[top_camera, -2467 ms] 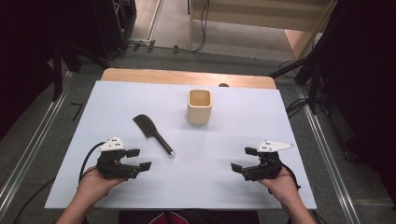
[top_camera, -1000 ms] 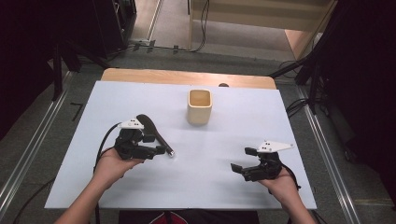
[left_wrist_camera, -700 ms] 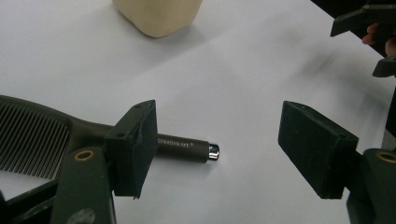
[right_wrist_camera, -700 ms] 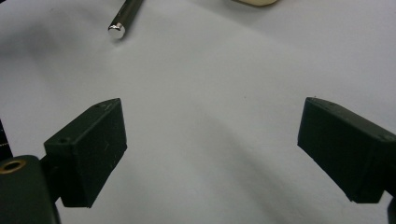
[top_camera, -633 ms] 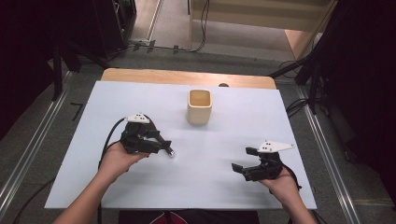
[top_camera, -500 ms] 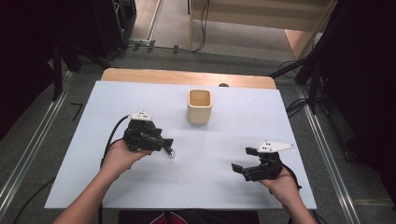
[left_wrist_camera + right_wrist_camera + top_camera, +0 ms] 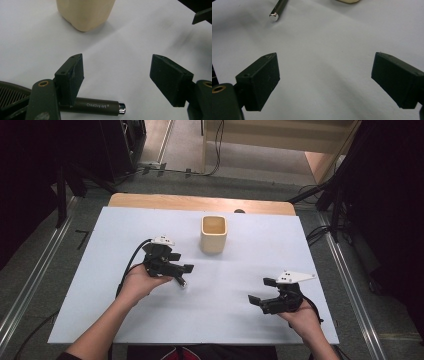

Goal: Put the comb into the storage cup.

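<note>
Left gripper view: the left gripper is hanging over the dark brush with a round metal-tipped handle, jaws spread wide.

The brush is lying flat on the white table sheet, near the cream square cup. It could be rolling away if one jaw is bumping it first. The right gripper is resting apart, jaws spread.

The left gripper is travelling forward and inward from the near-left part of the white table cover, and is now hanging with jaws wide apart over the dark, metal-tipped handle of the black flat brush. It is now covering the brush's broad head in the high view.
</note>
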`<state>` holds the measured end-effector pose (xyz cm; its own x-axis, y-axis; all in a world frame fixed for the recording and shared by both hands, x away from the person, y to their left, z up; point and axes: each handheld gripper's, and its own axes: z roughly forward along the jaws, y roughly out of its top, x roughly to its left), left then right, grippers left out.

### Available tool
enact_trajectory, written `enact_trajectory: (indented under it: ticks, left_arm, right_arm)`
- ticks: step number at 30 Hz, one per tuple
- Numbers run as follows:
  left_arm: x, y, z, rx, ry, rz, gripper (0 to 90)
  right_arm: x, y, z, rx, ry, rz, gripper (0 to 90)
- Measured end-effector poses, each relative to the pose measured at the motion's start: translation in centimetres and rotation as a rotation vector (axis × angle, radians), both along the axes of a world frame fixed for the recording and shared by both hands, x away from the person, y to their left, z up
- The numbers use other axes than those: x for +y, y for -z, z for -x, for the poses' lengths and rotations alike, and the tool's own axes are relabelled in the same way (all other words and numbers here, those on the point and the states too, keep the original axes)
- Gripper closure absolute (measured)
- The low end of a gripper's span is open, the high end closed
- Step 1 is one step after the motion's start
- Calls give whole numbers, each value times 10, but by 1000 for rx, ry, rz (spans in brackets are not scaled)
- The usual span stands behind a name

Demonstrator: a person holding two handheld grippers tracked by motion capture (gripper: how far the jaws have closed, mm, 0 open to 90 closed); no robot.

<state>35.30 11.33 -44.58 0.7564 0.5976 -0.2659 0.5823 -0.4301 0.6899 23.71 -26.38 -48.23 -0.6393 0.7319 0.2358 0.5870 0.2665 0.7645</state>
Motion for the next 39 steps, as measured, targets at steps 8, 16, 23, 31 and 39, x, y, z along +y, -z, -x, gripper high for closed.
enact_trajectory:
  ticks: [8,16,23,31,39]
  left_arm:
    - [-3,7,-8,37,-11,30,307]
    - [-1,14,-9,53,-41,24,450]
    - [1,31,-10,52,-11,-60,900]
    - [-1,43,-11,104,-16,-93,900]
    - [0,48,-11,134,-12,-116,900]
  right_arm:
    - [1,0,0,-4,-7,6,65]
    - [2,0,0,-3,-14,9,65]
    - [2,0,1,-13,-23,22,66]
    - [2,-1,1,-15,-23,21,65]
    - [4,0,1,-8,-26,21,65]
